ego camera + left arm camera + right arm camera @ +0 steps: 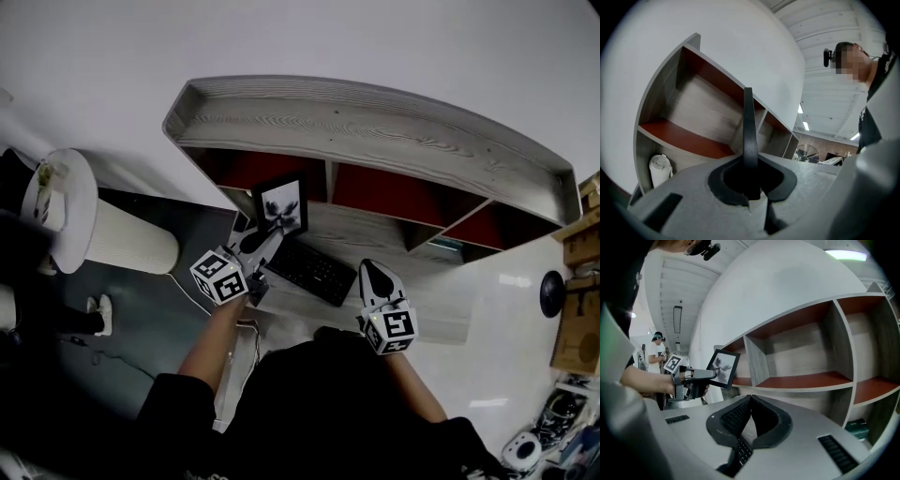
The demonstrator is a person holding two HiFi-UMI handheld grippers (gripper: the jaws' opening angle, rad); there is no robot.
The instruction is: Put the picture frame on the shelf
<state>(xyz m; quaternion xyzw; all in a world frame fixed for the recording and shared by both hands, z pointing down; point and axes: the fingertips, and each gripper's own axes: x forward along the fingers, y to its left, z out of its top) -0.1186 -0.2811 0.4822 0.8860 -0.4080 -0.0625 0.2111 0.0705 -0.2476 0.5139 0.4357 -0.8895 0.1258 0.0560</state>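
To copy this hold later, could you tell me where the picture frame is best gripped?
Grip the picture frame by its thin black border, edge-on from the person's side, as the left tool does: it is flat and upright, so jaws close across its thickness.

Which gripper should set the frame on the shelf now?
Left. The left gripper is shut on the picture frame, holding it upright in front of the shelf. The right gripper is shut and empty.

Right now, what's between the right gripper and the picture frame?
Head view: the black keyboard lies between the right gripper and the picture frame.
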